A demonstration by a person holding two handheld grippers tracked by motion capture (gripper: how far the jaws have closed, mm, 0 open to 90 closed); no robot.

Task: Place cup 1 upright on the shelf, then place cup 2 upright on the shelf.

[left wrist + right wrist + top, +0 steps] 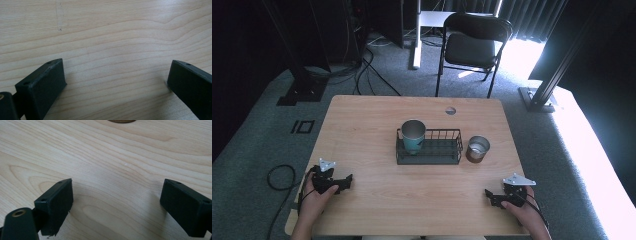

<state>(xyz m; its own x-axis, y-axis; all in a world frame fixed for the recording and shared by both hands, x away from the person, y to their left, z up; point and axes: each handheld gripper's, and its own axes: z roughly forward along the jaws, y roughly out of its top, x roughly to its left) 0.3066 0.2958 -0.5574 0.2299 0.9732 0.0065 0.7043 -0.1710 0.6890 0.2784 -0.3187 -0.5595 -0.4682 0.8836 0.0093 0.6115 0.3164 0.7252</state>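
Both tools lie on the desk (362, 125) with jaws released: left tool (343, 182) lower left, right tool (490, 196) lower right. A teal cup (413, 136) stands inside the wire basket (447, 151) at centre, a metal cup (477, 148) just beside.

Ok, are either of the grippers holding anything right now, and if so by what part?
Nothing is held. The left gripper and right gripper both sit open over bare table, near the person, apart from the cups and the wire basket.
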